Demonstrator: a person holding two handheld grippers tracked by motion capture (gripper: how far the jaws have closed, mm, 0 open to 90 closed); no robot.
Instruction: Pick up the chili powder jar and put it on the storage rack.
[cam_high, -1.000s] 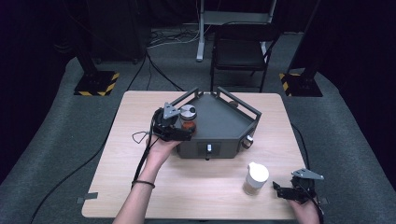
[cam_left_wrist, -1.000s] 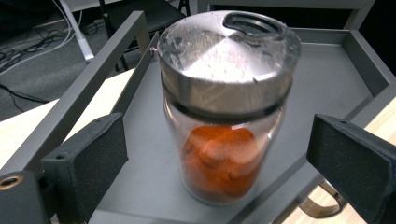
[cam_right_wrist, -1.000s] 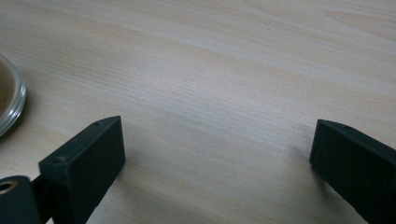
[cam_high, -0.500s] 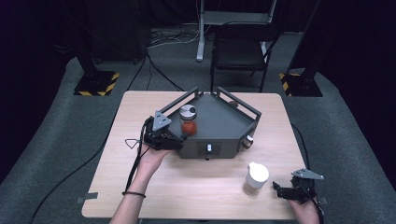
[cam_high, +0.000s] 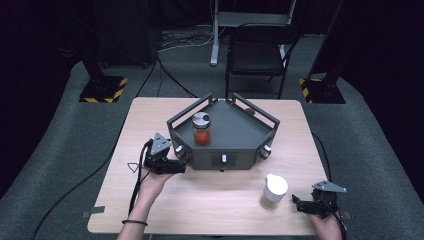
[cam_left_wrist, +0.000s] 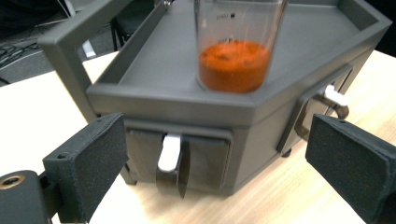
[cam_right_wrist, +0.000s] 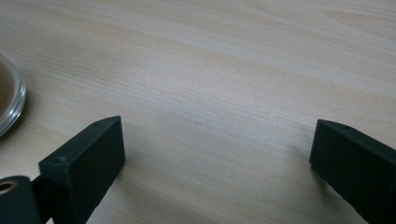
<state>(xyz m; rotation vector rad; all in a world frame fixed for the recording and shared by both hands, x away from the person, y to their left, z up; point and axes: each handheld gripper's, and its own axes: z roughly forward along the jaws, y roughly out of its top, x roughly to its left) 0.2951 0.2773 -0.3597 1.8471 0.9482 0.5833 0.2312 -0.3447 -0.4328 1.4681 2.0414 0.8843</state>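
The left gripper (cam_high: 176, 165) has drawn back from the spice jar (cam_high: 201, 129) on the tray (cam_high: 240, 131), jaws open; the right gripper (cam_high: 300, 204) stays open.

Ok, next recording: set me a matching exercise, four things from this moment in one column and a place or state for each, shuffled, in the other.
Things:
1. red spice jar
2. white-lidded jar
3. left hand-held gripper
4. right hand-held gripper

Places or states:
A. open, low over bare wood near the table's front right corner
B. standing on the table in front of the grey rack
C. standing on top of the grey rack
D. open, facing the rack's front left side

Pairs: 1-C, 2-B, 3-D, 4-A
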